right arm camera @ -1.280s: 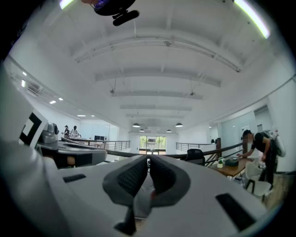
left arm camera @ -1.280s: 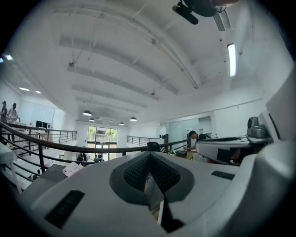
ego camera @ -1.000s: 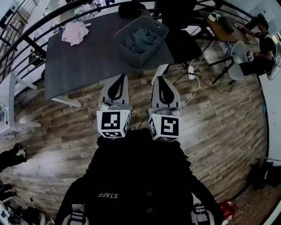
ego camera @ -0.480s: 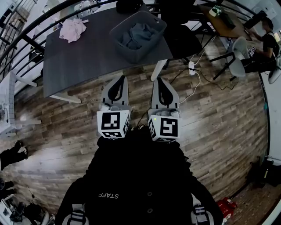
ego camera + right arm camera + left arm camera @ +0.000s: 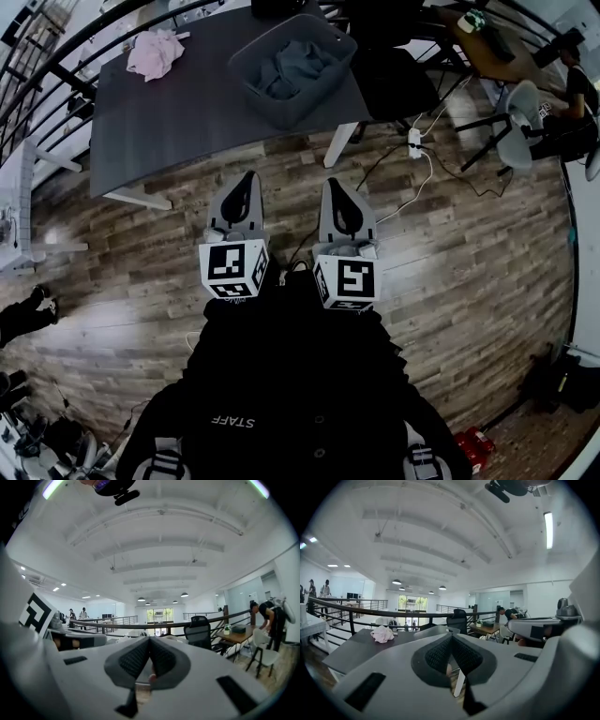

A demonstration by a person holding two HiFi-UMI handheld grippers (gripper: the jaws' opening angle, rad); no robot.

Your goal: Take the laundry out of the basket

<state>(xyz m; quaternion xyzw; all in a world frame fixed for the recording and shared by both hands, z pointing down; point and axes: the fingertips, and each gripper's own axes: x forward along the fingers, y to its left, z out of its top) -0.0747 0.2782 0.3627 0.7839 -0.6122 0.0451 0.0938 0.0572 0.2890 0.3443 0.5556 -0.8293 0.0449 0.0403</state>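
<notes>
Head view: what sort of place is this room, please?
Probably an open-plan office, perhaps on an upper level. A black railing runs along the edge, an office chair stands near a wooden desk, and a strip light glows overhead. The basket on the grey table looks like a test setup.

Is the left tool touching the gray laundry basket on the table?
Apart. The head view shows the left tool above the wood floor, short of the table, with a plain gap to the laundry basket.
</notes>
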